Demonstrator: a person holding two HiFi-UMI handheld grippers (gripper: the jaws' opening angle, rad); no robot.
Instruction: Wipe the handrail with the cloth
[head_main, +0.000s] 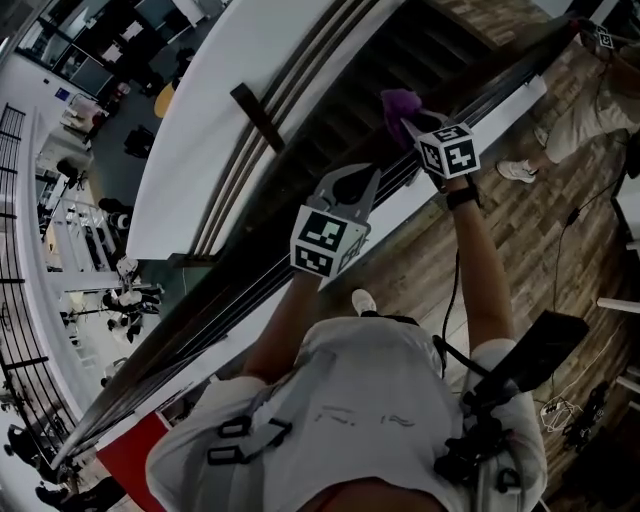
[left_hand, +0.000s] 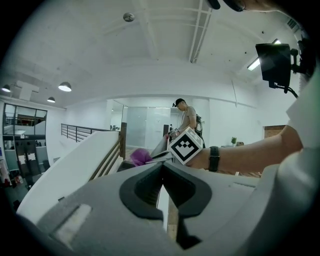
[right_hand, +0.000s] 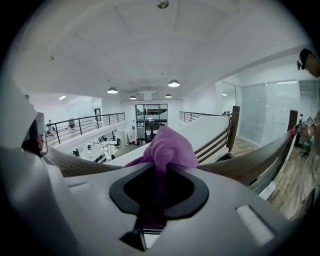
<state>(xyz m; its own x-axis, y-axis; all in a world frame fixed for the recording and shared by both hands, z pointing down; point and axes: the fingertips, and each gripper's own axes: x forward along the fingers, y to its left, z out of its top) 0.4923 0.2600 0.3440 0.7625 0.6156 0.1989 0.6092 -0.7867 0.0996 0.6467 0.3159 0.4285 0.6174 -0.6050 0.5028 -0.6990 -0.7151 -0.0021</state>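
The right tool (head_main: 410, 126) is closed on the purple cloth (right_hand: 167, 145), held at the handrail (right_hand: 257, 159). The rail's long axis runs onward past the cloth. The left tool (left_hand: 162, 170) is closed, empty and farther back.

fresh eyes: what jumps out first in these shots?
The purple cloth, clamped in the right gripper at the handrail, upper centre of the head view. The left gripper, shut and empty, sits just below it in that view. Past the rail, an open drop to a lower floor.
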